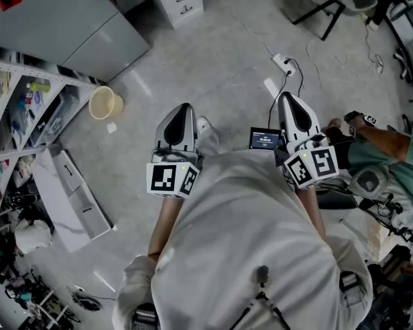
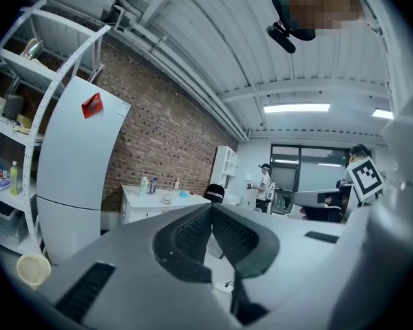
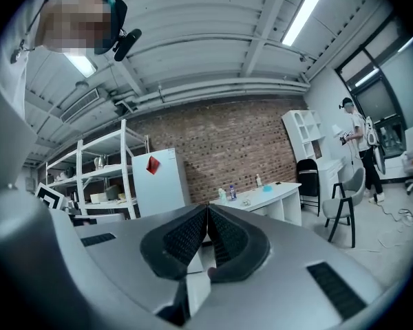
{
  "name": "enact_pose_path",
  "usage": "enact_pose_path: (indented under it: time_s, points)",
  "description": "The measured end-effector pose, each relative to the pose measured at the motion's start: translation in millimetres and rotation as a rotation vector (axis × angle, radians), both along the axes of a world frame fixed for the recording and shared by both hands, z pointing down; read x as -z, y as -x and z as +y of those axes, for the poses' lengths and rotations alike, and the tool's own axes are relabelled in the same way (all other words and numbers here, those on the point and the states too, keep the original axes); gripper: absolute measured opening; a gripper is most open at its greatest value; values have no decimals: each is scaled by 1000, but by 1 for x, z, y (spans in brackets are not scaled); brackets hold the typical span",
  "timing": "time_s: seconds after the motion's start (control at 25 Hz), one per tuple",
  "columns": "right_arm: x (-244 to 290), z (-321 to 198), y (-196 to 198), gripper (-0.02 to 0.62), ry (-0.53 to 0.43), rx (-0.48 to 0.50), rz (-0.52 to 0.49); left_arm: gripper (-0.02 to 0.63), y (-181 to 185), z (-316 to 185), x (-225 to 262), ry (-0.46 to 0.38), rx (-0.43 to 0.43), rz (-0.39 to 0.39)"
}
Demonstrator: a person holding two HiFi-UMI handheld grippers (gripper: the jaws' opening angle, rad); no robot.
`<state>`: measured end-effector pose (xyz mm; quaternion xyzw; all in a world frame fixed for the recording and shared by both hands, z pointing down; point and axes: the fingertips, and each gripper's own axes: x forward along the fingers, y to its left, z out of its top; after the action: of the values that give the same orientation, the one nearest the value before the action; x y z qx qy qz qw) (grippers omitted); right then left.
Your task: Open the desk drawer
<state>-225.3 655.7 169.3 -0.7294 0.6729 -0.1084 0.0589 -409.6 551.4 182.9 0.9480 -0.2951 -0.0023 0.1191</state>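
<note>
Left gripper and right gripper are pressed together, empty (the white desk stands well apart): approach first, then spread one.

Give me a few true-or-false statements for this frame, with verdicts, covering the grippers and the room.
1. The left gripper and the right gripper are both shut and empty. True.
2. The grippers are at the desk's drawer. False: the white desk stands across the room, by the brick wall.
3. The white fridge carries a red mark. True.
4. The pale bin lies tipped over. False: it stands upright on the floor.
</note>
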Motion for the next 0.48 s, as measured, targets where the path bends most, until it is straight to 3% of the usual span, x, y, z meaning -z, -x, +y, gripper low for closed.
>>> enact_pose_path:
  time_s: [0.2,0.48]
  points:
    - [9,-51,-28,26,13,-25,22,9,-30,-53,13,-24,-39,16]
    - [6,-133,-32,26,7,-45,-7,8,-35,-136,15,-36,-49,5]
